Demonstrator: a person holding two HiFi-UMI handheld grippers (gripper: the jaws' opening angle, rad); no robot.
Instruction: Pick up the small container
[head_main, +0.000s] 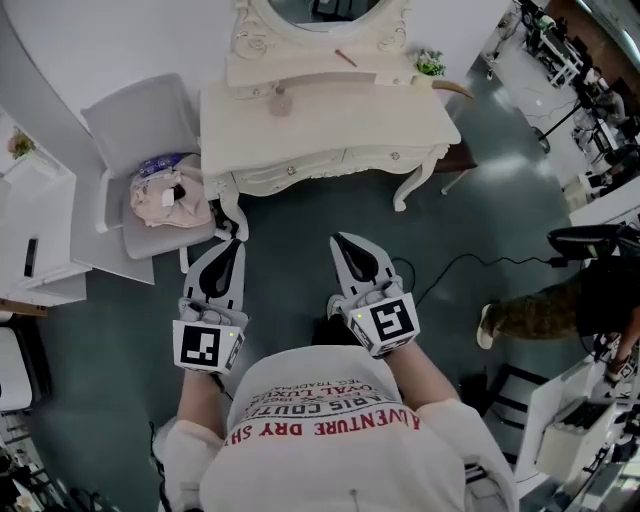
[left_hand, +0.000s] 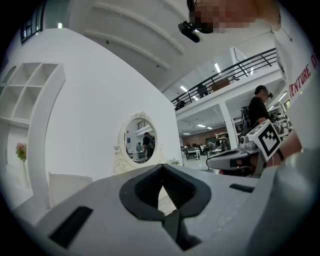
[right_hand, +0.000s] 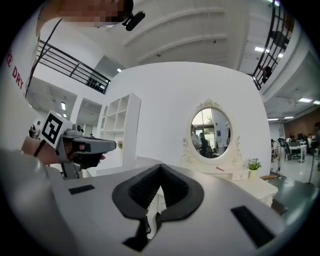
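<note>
Shows only in the head view a small pale round container (head_main: 282, 100) on the cream carved dressing table (head_main: 345, 125), well ahead of the grey left gripper (head_main: 234, 236) and right gripper (head_main: 344, 241), each closed empty in its own view.

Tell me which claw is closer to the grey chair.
The left claw: its tip lies near the seat of the grey chair, while the right claw sits farther off, before the dressing table.
</note>
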